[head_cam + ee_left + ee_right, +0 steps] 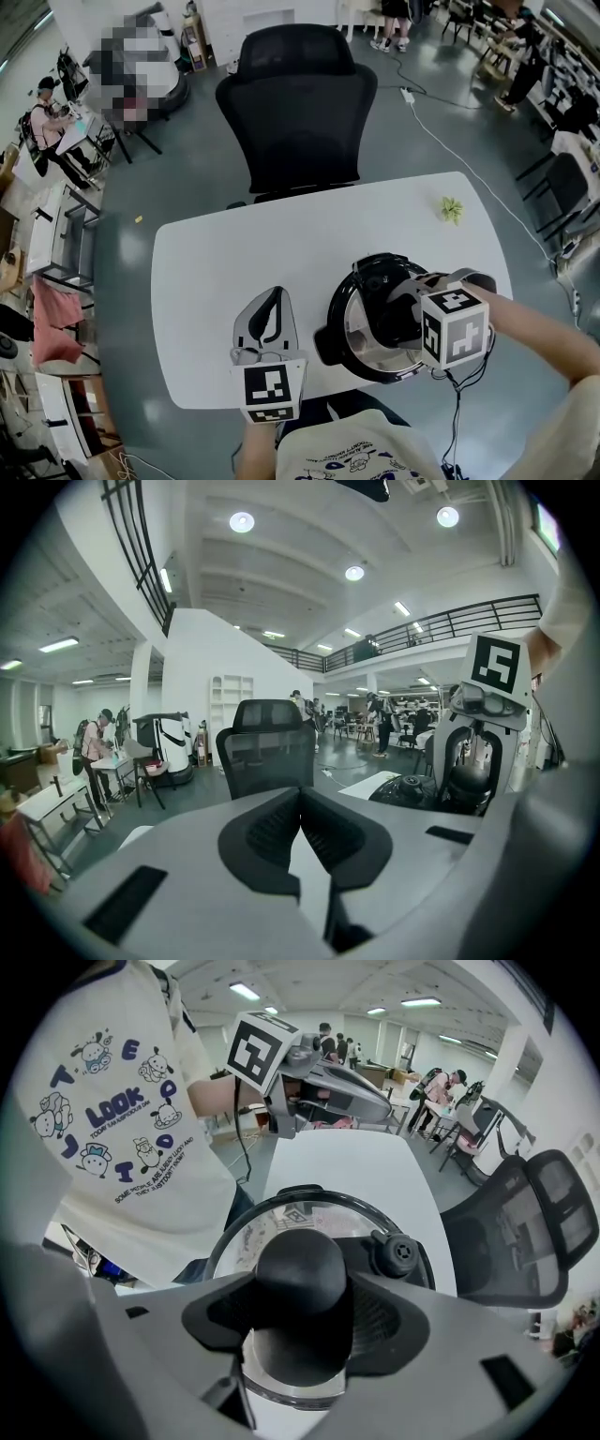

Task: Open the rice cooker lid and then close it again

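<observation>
Glass ringed in metal makes the lid look stiff, breakable and a little slick, probably of modest weight, so I'd take it by the round black knob at its centre. The right claw is pinching that knob from above, a pad on either side. The lid lies over the rice cooker near the counter's front edge; whether it is fully seated I cannot tell. The left claw, pressed together on nothing, idles beside the cooker.
</observation>
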`<act>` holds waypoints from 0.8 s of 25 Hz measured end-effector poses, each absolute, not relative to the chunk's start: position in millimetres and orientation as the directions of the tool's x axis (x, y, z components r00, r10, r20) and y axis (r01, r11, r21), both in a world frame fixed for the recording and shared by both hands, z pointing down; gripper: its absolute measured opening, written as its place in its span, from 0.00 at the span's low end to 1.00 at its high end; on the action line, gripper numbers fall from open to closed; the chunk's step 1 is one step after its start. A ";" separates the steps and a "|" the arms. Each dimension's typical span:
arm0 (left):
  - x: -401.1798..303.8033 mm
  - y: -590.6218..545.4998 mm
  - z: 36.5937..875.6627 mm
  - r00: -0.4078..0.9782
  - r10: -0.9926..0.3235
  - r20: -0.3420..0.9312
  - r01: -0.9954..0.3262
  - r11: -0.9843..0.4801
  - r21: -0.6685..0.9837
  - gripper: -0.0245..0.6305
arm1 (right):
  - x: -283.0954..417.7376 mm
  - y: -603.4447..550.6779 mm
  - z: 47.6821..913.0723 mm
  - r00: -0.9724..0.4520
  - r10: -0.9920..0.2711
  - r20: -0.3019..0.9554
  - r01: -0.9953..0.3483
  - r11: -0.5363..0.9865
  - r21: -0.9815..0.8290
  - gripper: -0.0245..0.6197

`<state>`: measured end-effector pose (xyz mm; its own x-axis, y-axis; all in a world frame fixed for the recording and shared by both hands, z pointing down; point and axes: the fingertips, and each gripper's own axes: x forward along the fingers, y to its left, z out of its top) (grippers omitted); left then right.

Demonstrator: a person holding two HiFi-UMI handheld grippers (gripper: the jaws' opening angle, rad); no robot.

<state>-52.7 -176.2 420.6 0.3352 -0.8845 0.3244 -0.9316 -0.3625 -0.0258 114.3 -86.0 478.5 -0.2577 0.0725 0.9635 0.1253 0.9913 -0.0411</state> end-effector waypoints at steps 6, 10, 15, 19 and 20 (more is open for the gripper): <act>-49.3 -179.8 421.4 0.338 -0.884 0.323 -0.932 -0.362 -0.015 0.06 | 116.2 -93.5 477.2 -0.312 0.023 0.950 -0.043 0.998 -0.038 0.49; -46.4 -181.9 421.6 0.351 -0.880 0.321 -0.928 -0.373 -0.008 0.06 | 114.7 -96.9 476.6 -0.333 -0.018 0.943 -0.143 0.989 -0.031 0.49; -42.5 -179.3 422.2 0.367 -0.875 0.316 -0.922 -0.388 -0.003 0.06 | 113.9 -96.6 477.5 -0.359 -0.075 0.930 -0.287 0.957 -0.034 0.49; -39.6 -183.8 420.3 0.374 -0.873 0.314 -0.920 -0.393 0.003 0.06 | 115.2 -101.4 474.7 -0.365 -0.106 0.925 -0.331 0.943 -0.022 0.50; -39.3 -183.8 420.5 0.376 -0.872 0.314 -0.919 -0.394 0.005 0.06 | 114.9 -101.4 474.5 -0.370 -0.109 0.922 -0.328 0.945 -0.020 0.50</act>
